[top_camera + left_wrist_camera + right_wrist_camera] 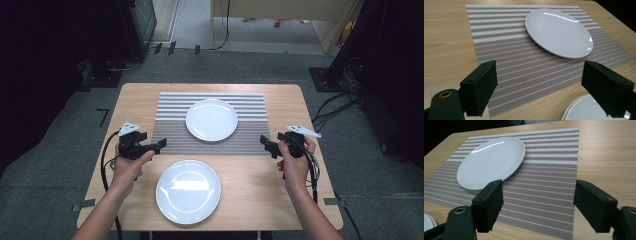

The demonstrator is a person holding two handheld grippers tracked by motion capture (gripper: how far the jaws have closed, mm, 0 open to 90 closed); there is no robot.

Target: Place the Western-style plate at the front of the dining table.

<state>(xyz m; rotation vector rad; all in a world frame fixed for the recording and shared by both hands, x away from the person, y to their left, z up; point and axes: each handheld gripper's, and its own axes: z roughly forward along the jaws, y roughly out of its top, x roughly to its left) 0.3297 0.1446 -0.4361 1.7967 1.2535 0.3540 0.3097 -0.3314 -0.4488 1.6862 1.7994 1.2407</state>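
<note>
A white plate (211,119) lies on a grey-and-white striped placemat (170,127) at the middle of the wooden table. A second white plate (188,191) rests on bare wood near the front edge. My left gripper (161,144) is held at the mat's left front corner, open, nothing between its jaws. My right gripper (264,141) hovers at the mat's right front corner, also open and empty. The left gripper view has the far plate (559,28) beyond the jaws and the near plate's rim (586,108) at lower right. The right gripper view takes in the far plate (490,161) and the mat (544,185).
The table (280,200) stands on grey carpet, with dark equipment to both sides and cables on the floor at the right. Bare wood lies left and right of the mat and around the near plate.
</note>
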